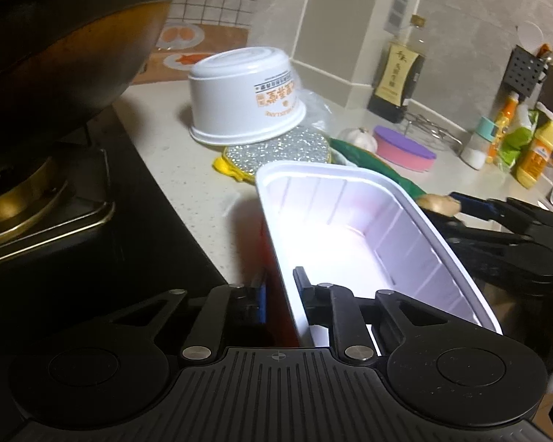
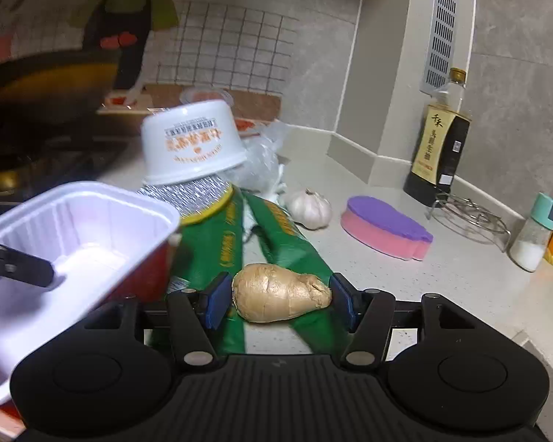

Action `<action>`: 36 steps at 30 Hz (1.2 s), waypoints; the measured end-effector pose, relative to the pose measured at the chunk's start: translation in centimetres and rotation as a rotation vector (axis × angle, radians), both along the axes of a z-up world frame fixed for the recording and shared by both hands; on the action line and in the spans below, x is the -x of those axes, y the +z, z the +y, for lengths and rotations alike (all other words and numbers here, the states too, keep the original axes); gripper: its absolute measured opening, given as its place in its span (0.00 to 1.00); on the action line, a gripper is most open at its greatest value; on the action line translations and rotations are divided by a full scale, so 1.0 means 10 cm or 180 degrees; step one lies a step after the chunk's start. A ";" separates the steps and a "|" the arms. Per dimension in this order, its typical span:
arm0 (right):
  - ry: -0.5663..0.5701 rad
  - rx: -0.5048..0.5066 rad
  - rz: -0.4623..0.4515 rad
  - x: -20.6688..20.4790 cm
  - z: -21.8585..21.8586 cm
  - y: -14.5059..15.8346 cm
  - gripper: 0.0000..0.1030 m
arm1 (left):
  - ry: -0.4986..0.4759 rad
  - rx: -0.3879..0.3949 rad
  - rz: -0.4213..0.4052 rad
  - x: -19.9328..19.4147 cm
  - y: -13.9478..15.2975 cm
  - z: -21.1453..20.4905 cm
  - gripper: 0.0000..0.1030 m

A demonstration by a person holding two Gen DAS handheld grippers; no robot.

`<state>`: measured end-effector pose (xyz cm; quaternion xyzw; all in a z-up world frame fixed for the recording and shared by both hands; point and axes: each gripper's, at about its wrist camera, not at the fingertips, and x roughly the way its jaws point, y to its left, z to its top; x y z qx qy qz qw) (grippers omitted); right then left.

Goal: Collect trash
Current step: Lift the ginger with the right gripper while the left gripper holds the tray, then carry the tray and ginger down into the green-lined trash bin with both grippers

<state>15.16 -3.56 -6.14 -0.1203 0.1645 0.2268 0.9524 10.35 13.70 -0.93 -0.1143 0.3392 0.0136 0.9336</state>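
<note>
My left gripper (image 1: 280, 294) is shut on the near wall of a white rectangular food container (image 1: 350, 228) with a red outside, one finger inside and one outside. The container (image 2: 73, 228) is tilted and empty. A piece of ginger (image 2: 276, 291) sits between the blue pads of my right gripper (image 2: 280, 296), which touch it on both sides, over a green plastic bag (image 2: 284, 243). From the left wrist the ginger (image 1: 438, 202) shows at the right gripper's (image 1: 451, 215) tips. An upside-down white bowl (image 1: 243, 99) rests on a glittery silver pad (image 1: 276, 147).
A dark wok (image 1: 55, 37) sits on the stove burner (image 1: 25, 199) at the left. On the counter lie a garlic bulb (image 2: 309, 208), a pink and purple sponge (image 2: 383, 228), a dark sauce bottle (image 2: 438, 147), a wire trivet (image 2: 472, 217) and a salt shaker (image 2: 534, 235).
</note>
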 end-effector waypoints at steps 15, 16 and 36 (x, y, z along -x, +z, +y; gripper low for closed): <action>0.0164 -0.0866 0.0119 0.52 -0.57 0.49 0.56 | 0.0049 0.0138 -0.0608 0.17 0.32 -0.06 0.11; 0.0164 -0.0909 0.0082 0.60 -0.64 0.48 0.56 | 0.0059 0.0162 -0.0674 0.20 0.36 -0.08 0.11; -0.1335 -0.0312 0.0210 2.01 -2.73 -0.82 0.56 | -0.1596 0.0361 0.0199 -0.25 -1.01 -2.68 0.11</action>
